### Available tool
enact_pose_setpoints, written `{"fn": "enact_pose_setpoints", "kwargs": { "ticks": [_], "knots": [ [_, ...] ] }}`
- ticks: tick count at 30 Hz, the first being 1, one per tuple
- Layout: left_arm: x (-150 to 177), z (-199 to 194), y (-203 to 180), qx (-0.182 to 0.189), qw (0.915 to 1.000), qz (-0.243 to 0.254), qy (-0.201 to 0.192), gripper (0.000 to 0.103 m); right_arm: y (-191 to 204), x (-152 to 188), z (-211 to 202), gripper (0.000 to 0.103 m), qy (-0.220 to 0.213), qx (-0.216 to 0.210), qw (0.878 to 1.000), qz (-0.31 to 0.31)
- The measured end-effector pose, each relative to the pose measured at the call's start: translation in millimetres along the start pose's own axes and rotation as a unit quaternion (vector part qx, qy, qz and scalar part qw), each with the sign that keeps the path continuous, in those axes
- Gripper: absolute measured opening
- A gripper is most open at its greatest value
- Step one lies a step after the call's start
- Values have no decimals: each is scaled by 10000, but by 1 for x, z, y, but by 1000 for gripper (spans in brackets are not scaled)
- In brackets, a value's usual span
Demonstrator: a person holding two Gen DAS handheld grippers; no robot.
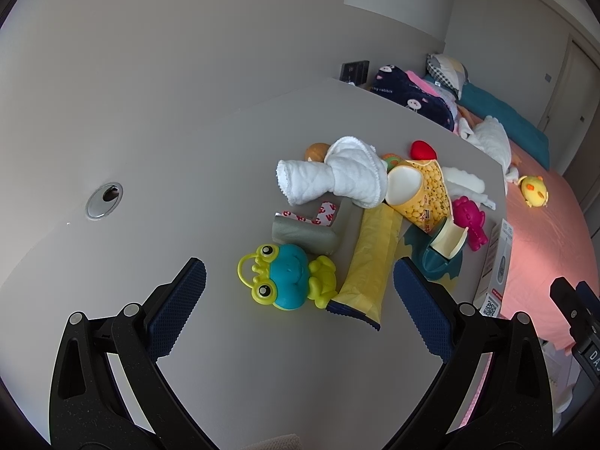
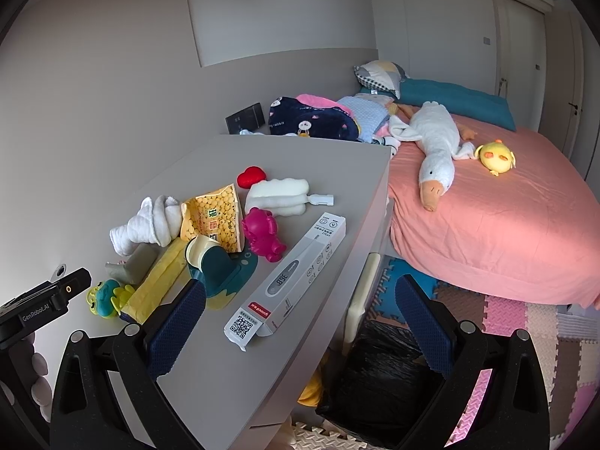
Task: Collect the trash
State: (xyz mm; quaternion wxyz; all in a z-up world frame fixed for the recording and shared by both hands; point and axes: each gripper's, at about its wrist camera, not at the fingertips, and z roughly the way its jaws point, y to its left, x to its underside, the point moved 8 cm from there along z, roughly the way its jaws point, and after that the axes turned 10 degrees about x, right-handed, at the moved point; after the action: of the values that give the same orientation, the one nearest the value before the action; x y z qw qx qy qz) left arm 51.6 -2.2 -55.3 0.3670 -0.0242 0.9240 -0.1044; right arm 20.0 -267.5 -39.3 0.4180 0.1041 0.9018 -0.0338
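Note:
A grey table (image 1: 225, 150) carries a heap of toys and litter. In the left wrist view, a long yellow wrapper (image 1: 369, 262) lies between a frog toy (image 1: 288, 281) and a teal holder (image 1: 438, 255). Behind them lies an opened yellow snack bag (image 1: 420, 191). My left gripper (image 1: 300, 300) hovers open just above the frog and the wrapper's near end, holding nothing. In the right wrist view, my right gripper (image 2: 300, 322) is open over the table's corner, with a white thermometer box (image 2: 288, 277) between and beyond its fingers. A black trash bag (image 2: 382, 367) sits on the floor below.
A white rolled cloth (image 1: 337, 176), a grey foam corner piece (image 1: 311, 232), a pink toy (image 2: 262, 236), a red heart (image 2: 251, 176) and a white plush (image 2: 279, 197) crowd the table. A pink bed (image 2: 506, 225) with plush toys stands to the right. Foam mats (image 2: 543, 337) cover the floor.

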Motion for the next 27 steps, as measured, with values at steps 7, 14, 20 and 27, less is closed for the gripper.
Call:
{"fn": "enact_pose_setpoints", "kwargs": {
  "ticks": [7, 14, 20, 27],
  "knots": [
    [0, 1, 0, -11, 10000, 2, 16, 97, 0, 1, 1, 100, -3, 11, 10000, 7],
    [0, 3, 0, -27, 10000, 6, 39, 97, -3, 4, 1, 100, 12, 33, 10000, 2],
    [1, 3, 1, -35, 10000, 12, 46, 97, -3, 7, 4, 100, 34, 48, 10000, -18],
    [5, 13, 8, -118, 9998, -79, 133, 97, -3, 12, 14, 100, 135, 55, 9999, -27]
  ]
}}
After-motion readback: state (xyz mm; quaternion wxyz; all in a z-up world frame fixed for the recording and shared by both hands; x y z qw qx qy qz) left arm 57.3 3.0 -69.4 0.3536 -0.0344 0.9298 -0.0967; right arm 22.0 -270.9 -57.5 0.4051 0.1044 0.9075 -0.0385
